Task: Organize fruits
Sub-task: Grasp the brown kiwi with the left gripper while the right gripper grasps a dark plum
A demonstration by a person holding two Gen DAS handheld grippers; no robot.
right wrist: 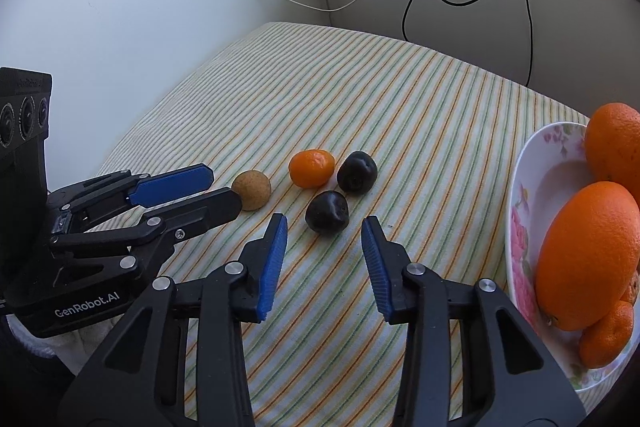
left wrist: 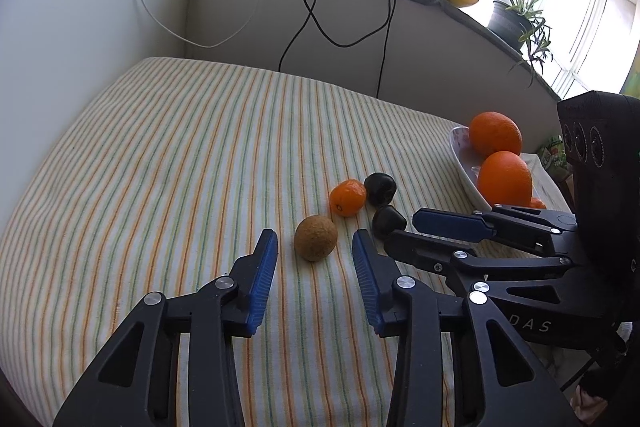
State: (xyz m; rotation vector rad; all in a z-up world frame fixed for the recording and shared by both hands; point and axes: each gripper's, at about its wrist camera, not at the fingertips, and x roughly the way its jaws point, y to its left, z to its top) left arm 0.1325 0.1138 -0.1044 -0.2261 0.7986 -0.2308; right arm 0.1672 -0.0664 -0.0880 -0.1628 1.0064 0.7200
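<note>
Ahead of my left gripper (left wrist: 315,259), jaws apart, I count one kiwi (left wrist: 315,238), one mandarin (left wrist: 348,197), two dark plums (left wrist: 380,189); right gripper (right wrist: 325,245) also apart, bowl (right wrist: 520,195) with two oranges (right wrist: 588,255) to its right.

Left wrist view: low over striped tabletop (left wrist: 160,155), looking forward toward wall and window, left tool (left wrist: 315,269) in foreground, close. Right wrist view: same height, faces wall corner from right tool (right wrist: 325,255). Both share kiwi (left wrist: 315,238), mandarin (left wrist: 347,197), two dark fruits, bowl (right wrist: 520,227), and each other's tool.
</note>
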